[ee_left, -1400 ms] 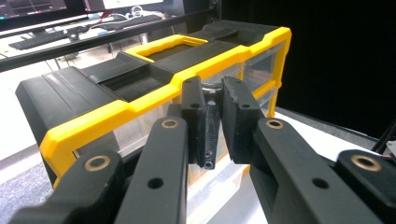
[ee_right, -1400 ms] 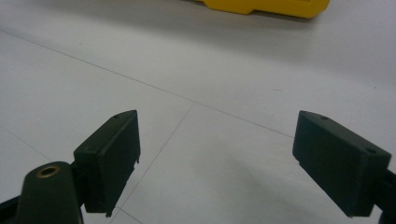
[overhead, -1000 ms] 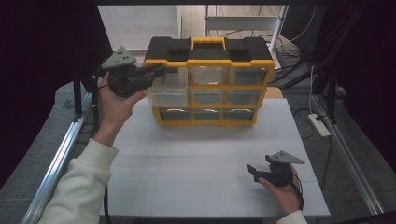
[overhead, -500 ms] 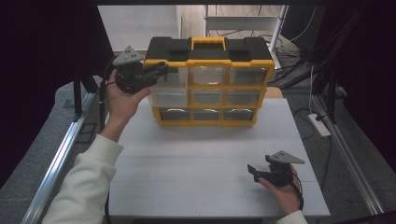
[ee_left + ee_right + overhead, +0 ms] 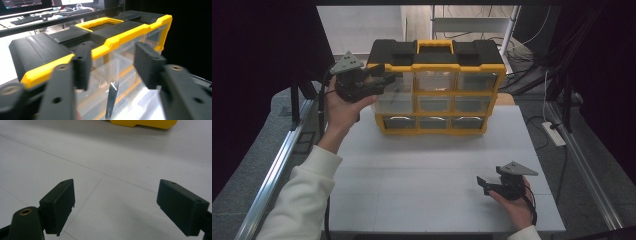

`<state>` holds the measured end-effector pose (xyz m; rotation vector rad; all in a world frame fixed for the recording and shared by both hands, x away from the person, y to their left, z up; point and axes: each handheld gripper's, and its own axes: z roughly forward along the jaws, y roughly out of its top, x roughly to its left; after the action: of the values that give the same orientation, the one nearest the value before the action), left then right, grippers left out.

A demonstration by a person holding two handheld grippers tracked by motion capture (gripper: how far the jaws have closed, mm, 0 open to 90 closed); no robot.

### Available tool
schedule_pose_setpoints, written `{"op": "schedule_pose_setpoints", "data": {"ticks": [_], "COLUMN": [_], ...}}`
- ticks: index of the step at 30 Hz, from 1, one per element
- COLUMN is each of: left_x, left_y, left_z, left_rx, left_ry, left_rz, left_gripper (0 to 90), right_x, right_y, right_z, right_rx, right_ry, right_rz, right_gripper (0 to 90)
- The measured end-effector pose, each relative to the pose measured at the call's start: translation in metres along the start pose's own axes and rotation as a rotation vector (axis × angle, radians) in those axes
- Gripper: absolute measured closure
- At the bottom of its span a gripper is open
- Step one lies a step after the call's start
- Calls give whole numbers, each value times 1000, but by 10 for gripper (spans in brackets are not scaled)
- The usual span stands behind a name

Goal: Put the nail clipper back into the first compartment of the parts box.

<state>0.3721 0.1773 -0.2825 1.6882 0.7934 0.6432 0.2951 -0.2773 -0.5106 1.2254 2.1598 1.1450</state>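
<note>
Drawer organiser (image 5: 436,87), yellow-framed with a black lid and clear drawers, stands at the far edge of the worktop (image 5: 432,175), directly ahead of the left hand-held gripper (image 5: 379,80). Compared with the high views of a second and half a second ago, this hand-held gripper has risen from the middle row toward the top-left drawer (image 5: 394,82), and its jaws have just been opening: they were almost closed in both earlier pictures and now stand about half apart. In the left gripper view the two pads (image 5: 81,65) frame the upper left corner of the organiser, with the yellow rim and the clear drawer front seen through the gap; nothing is pressed between them. A slim metal piece (image 5: 111,100) shows below the gap, apparently inside a drawer; what it is cannot be told. The change suggests a grip released or a fresh approach prepared, most likely toward the top-left drawer front. The right hand-held gripper (image 5: 487,184) rests low on the near right of the worktop, jaws wide apart and empty (image 5: 115,205), well away from the organiser, unchanged across the three high views.
</note>
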Motion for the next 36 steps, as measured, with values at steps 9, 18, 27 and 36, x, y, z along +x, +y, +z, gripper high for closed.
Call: {"op": "schedule_pose_setpoints", "data": {"ticks": [9,18,27,36], "left_x": [-3,-8,-20,-33], "left_y": [-8,-14,-21,-26], "left_z": [-16,-31,-40,-43], "left_rx": [-16,-42,-38,-27], "left_ry": [-35,-109,-152,-195], "left_rz": [-31,-37,-31,-10], "left_gripper": [293,288,289,288], "right_x": [0,0,1,1], "right_y": [0,0,0,0], "right_z": [0,0,0,0], "right_rx": [-1,-1,-2,-1], "right_ry": [0,-3,-3,-2], "right_rz": [0,1,1,0], "right_gripper": [158,157,157,157]}}
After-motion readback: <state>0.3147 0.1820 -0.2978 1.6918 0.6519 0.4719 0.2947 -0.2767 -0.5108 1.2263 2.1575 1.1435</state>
